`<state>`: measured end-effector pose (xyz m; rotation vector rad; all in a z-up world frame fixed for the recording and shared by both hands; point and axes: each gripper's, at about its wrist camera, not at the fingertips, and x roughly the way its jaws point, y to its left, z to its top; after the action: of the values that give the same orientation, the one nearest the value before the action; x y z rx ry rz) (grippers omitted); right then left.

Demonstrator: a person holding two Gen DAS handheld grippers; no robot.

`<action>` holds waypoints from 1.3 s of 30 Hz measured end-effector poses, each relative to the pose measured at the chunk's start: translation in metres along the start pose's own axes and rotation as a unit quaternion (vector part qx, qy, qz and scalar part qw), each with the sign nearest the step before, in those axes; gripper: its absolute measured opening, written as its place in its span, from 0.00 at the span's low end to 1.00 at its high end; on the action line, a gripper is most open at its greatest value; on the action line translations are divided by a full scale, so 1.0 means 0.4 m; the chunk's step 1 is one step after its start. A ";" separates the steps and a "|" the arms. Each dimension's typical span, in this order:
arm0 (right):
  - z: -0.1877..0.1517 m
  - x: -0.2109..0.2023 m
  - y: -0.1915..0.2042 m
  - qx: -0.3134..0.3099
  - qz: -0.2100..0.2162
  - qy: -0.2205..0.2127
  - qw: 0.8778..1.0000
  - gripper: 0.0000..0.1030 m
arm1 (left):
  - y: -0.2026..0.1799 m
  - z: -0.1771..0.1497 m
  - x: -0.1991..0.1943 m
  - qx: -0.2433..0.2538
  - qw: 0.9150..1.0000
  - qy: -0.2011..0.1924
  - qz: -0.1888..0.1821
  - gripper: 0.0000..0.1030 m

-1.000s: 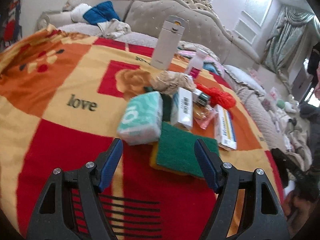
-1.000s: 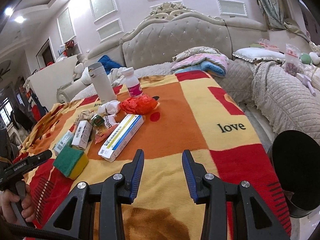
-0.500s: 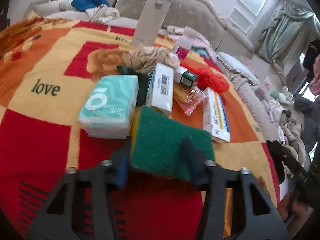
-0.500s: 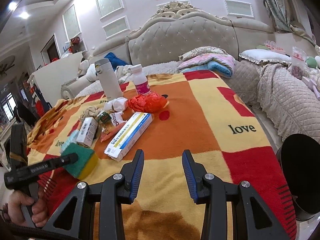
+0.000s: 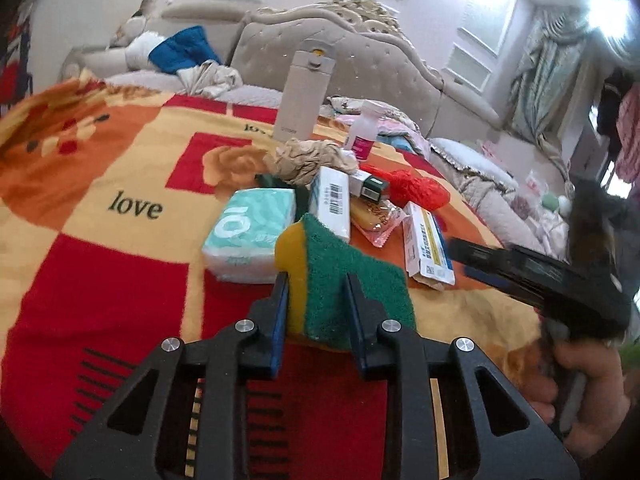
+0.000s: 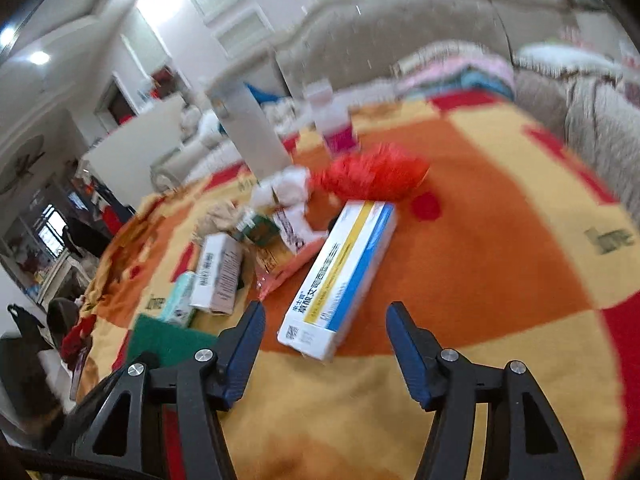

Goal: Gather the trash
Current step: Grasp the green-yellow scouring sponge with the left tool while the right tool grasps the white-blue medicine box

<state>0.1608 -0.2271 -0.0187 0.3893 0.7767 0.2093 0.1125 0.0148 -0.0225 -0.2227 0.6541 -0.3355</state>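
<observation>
My left gripper [image 5: 316, 280] is shut on a green and yellow sponge [image 5: 340, 272] and holds it tilted above the blanket. Behind it lie a teal tissue pack [image 5: 250, 236], a white barcode box [image 5: 331, 202], a crumpled beige paper [image 5: 310, 160], a red net bag [image 5: 416, 188] and a long blue-yellow box [image 5: 428, 246]. My right gripper [image 6: 326, 320] is open just in front of the long blue-yellow box [image 6: 344, 276]; it also shows at the right of the left wrist view [image 5: 540, 272]. The sponge shows low left in the right wrist view [image 6: 168, 342].
A white flask [image 5: 302, 92] and a small pink-labelled bottle [image 5: 362, 132] stand at the back of the red, orange and yellow blanket [image 5: 100, 240]. A tufted headboard [image 5: 360, 52] rises behind. A pink snack wrapper [image 5: 376, 220] lies among the items.
My left gripper closed on the sponge and lifted it off the blanket. My right gripper opened wider and moved forward to the long blue-yellow box.
</observation>
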 end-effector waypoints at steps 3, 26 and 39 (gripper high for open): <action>0.017 0.058 0.037 -0.009 -0.029 0.012 0.999 0.59 | 0.003 -0.001 0.001 -0.010 1.000 0.002 -0.006 0.23; -0.108 -0.266 -0.074 -0.093 0.035 -0.026 0.995 0.42 | 0.018 0.019 -0.014 -0.048 0.999 0.016 -0.014 0.20; -0.104 -0.361 -0.175 -0.080 -0.006 -0.051 0.996 0.42 | -0.139 0.121 -0.102 -0.026 0.999 -0.026 -0.029 0.19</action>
<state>0.0331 -0.3266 0.0175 0.2425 0.6573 0.2367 0.0996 -0.0166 0.0545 -0.3002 0.6065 -0.3670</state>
